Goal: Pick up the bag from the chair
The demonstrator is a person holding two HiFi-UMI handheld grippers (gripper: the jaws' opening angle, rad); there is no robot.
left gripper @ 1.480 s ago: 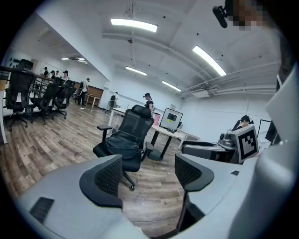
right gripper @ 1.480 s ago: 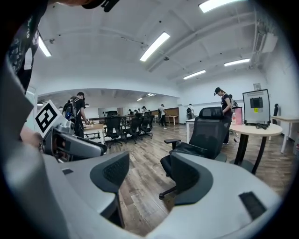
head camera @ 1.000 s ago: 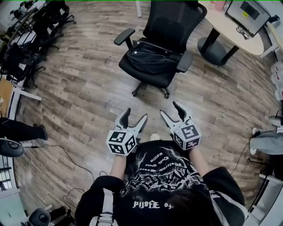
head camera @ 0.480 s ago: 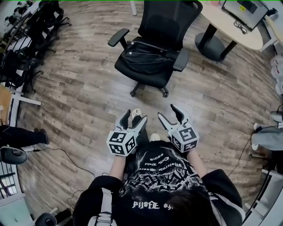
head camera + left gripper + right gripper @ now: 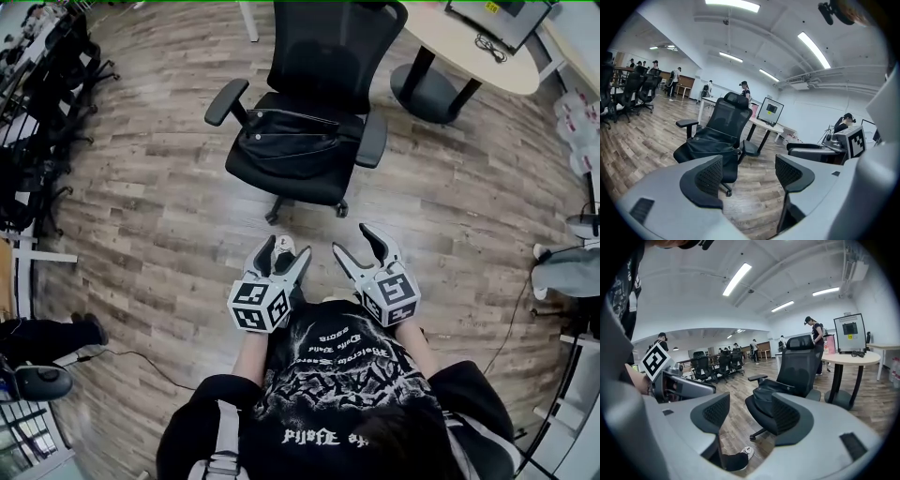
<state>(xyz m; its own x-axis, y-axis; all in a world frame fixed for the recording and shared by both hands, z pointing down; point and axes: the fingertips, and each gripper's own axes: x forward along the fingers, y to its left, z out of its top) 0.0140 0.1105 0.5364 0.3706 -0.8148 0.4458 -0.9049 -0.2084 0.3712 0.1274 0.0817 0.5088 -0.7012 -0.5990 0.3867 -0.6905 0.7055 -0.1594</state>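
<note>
A black bag (image 5: 298, 133) lies on the seat of a black mesh office chair (image 5: 319, 56) ahead of me; the bag (image 5: 711, 139) leans against the backrest, and in the right gripper view the bag (image 5: 772, 394) shows behind the jaw. Both grippers are held close to my chest, well short of the chair. My left gripper (image 5: 281, 255) stands open with nothing between its jaws. My right gripper (image 5: 361, 246) is open too and empty. The chair (image 5: 723, 126) (image 5: 797, 366) faces me.
A round table (image 5: 469, 42) with a monitor (image 5: 497, 17) stands right of the chair. Several black chairs (image 5: 37, 84) line the left side. People stand in the room's far part (image 5: 743, 89). My shoe (image 5: 281, 249) steps onto the wooden floor (image 5: 159, 216). A cable (image 5: 131, 356) lies at the left.
The chair and bag have come closer and shifted left in the head view as I walk forward. Both grippers stay open in front of my chest.
</note>
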